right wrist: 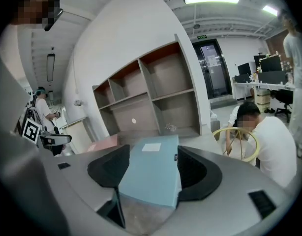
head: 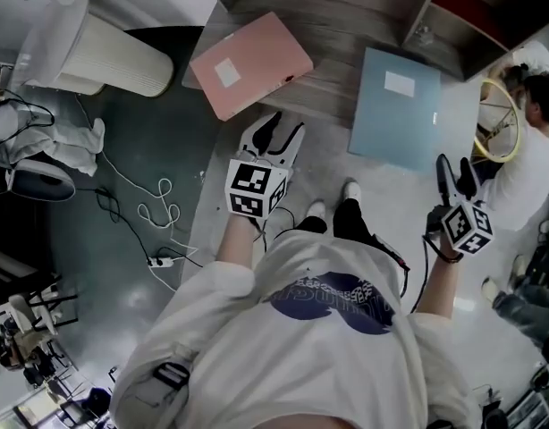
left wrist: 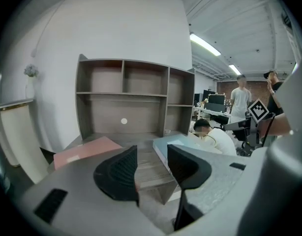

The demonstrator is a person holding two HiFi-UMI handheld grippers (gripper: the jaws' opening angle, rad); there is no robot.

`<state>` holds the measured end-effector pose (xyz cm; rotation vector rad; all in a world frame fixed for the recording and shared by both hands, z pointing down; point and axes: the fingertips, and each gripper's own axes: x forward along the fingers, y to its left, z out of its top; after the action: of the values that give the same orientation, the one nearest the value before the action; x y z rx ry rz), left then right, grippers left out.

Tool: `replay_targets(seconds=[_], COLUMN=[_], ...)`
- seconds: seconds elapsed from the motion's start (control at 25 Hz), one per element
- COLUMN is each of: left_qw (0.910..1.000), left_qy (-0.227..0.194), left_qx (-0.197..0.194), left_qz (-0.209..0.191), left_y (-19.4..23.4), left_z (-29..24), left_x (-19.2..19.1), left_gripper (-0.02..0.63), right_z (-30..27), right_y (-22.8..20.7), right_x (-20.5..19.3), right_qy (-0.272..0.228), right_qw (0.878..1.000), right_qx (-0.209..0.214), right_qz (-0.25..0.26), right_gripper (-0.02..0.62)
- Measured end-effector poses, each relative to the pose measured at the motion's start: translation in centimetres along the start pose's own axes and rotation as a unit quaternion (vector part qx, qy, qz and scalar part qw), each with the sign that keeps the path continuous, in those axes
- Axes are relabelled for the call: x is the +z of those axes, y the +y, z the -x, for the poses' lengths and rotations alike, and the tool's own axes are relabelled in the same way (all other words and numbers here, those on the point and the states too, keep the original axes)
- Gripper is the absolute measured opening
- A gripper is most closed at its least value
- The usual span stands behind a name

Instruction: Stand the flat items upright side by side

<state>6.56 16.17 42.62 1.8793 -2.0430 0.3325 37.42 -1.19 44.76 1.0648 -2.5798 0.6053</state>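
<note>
At the far left of the head view we see a white ribbed column point(head: 114, 56) on the dark floor, with loose cables point(head: 154, 206) and a power strip point(head: 163, 261) trailing below it. Next comes the wooden desk point(head: 333, 74). On its left part the pink folder point(head: 250, 63) lies flat at an angle, a white label on its cover. Just below that folder hovers our left gripper point(head: 280, 132). In the left gripper view its jaws stand a moderate way apart with nothing between them. Their gap looks over the desk's near edge, between the two folders, toward the shelf unit point(left wrist: 124, 95) at the back. Further right the blue folder point(head: 396, 107) also lies flat on the desk, label up, well apart from the pink one. Our right gripper point(head: 455, 168) hangs near the blue folder's near right corner. In the right gripper view its jaws stand wide. The blue cover fills the gap between them, but it lies beyond the pads and we see no grip on it. At the far right a person in a white shirt point(head: 525, 164) crouches beside a yellow hoop point(head: 516, 121). Neither folder stands upright yet.
</note>
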Motion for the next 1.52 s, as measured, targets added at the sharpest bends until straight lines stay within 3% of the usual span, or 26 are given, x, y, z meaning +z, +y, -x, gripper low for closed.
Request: replay_targets(seconds=[0.36, 0.68, 1.04, 1.32, 1.44, 1.52], left_qw=[0.9980, 0.9953, 0.9928, 0.9857, 0.9751, 0.9626], left_qy=[0.043, 0.074, 0.095, 0.133, 0.173, 0.210], left_qx=[0.031, 0.049, 0.051, -0.002, -0.060, -0.106], left_qz=[0.035, 0.039, 0.052, 0.103, 0.125, 0.133], left_y=[-2.9, -4.5, -4.2, -5.1, -6.5, -7.7], left_z=[-4.8, -7.0, -7.7, -9.6, -11.1, -11.9], left_x=[-1.6, -2.4, -3.8, -7.1, -9.6, -11.5], left_gripper=[0.187, 0.187, 0.187, 0.187, 0.202, 0.208], right_z=[-4.3, -11.1, -17.7, -18.8, -18.9, -18.9], right_y=[-5.8, -7.9, -7.6, -7.4, -7.7, -7.8], right_x=[-7.0, -7.4, -8.2, -9.6, -9.8, -9.9], right_qy=[0.133, 0.183, 0.248, 0.294, 0.301, 0.306], right_qw=[0.988, 0.975, 0.951, 0.939, 0.935, 0.932], right_qx=[0.065, 0.116, 0.137, 0.136, 0.139, 0.141], right_qz=[-0.033, -0.051, -0.120, -0.114, -0.128, -0.132], right_gripper=[0.293, 0.293, 0.296, 0.279, 0.298, 0.302])
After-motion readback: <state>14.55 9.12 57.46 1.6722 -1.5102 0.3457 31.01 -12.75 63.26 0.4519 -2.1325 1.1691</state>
